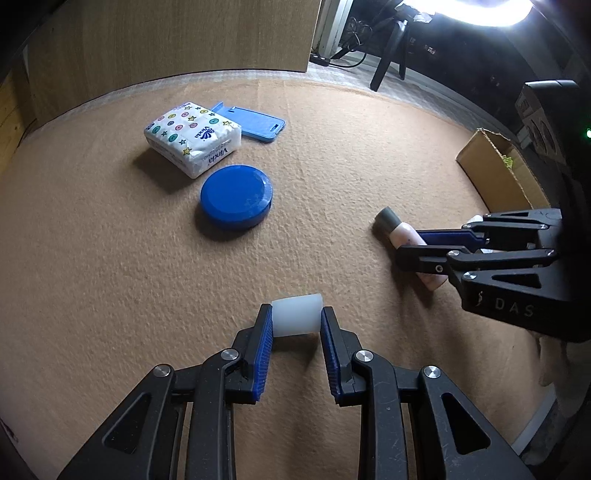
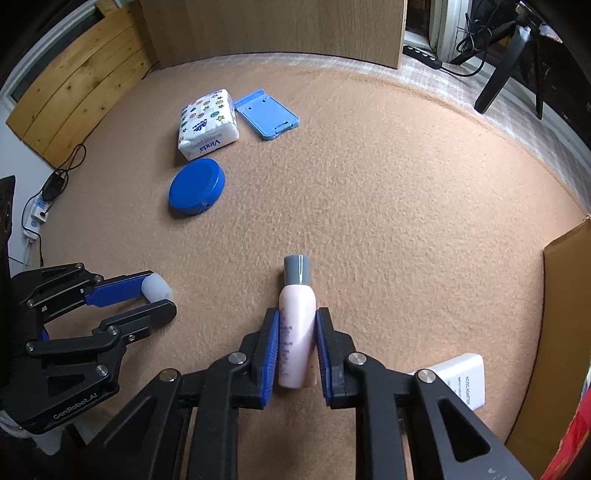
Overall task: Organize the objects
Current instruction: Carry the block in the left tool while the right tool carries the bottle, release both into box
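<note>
My left gripper (image 1: 296, 320) is shut on a small white translucent cup (image 1: 295, 315), held just above the tan felt table; it also shows in the right wrist view (image 2: 157, 287). My right gripper (image 2: 296, 326) is shut on a pink bottle (image 2: 296, 325) with a grey cap (image 2: 296, 269), lying along the fingers; the bottle also shows in the left wrist view (image 1: 404, 236). A round blue tin (image 1: 236, 196), a white Vinda tissue pack (image 1: 194, 142) and a light blue flat holder (image 1: 255, 123) lie at the far left.
An open cardboard box (image 1: 498, 170) stands at the table's right edge. A white power adapter (image 2: 463, 378) lies under my right gripper's right side. A wooden panel (image 2: 273, 29) stands behind the table. Cables and a tripod sit beyond the far right edge.
</note>
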Action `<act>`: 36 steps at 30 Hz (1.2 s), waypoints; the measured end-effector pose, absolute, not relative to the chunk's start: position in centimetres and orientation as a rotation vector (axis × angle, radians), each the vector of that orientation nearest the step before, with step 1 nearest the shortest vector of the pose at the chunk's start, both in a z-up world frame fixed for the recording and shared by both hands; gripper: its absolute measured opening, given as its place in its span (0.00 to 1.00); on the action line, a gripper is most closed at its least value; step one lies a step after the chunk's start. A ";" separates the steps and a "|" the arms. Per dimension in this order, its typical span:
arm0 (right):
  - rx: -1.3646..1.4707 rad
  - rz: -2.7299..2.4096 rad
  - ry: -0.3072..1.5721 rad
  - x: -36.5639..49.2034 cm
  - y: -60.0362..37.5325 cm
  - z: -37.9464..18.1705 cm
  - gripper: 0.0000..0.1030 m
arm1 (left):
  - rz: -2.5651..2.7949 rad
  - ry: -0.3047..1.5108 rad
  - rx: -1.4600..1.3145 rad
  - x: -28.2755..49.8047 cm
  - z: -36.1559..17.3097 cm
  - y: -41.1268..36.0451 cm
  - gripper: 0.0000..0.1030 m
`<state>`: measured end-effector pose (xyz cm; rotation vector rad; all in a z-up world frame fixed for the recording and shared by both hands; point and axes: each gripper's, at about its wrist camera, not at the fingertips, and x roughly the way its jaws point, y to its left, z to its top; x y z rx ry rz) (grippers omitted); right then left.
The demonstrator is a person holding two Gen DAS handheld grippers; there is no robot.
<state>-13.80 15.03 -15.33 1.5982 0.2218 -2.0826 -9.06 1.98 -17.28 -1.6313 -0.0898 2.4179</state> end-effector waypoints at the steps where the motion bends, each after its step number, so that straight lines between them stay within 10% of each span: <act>1: 1.598 -2.087 0.209 -13.7 15.2 -15.3 0.17 | 2.415 -0.095 -1.629 -9.0 -17.2 2.0 0.26; 36: 1.519 -2.619 -0.275 -7.5 44.4 -7.3 0.17 | 2.163 0.088 -1.249 -10.5 -8.0 29.9 0.26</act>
